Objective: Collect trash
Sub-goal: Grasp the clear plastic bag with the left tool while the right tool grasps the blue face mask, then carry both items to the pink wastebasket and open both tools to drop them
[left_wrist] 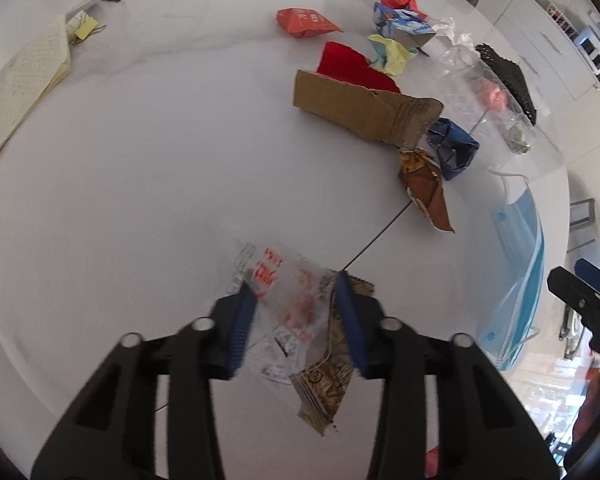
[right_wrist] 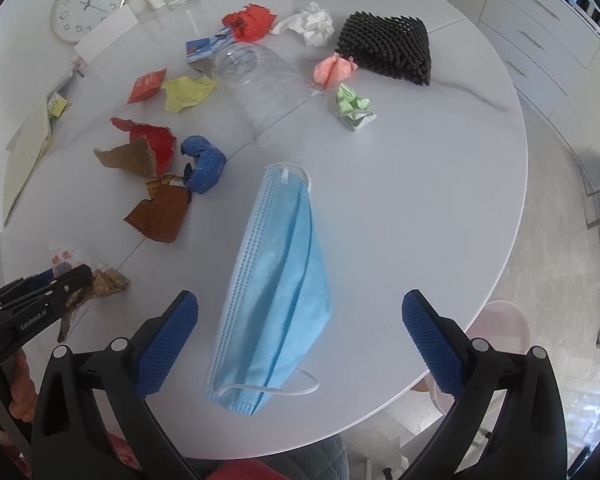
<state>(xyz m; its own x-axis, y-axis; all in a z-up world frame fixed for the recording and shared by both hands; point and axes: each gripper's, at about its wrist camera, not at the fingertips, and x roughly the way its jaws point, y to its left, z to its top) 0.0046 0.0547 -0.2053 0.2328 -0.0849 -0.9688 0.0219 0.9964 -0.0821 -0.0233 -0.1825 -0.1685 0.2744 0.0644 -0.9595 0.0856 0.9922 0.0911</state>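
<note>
Left gripper (left_wrist: 296,290) had its blue pads pinching a clear red-printed wrapper (left_wrist: 288,300) and a brown wrapper (left_wrist: 326,384) on the white table (left_wrist: 140,160). Right gripper (right_wrist: 300,312) stood spread wide over the blue face mask (right_wrist: 276,288), pads clear of it
</note>
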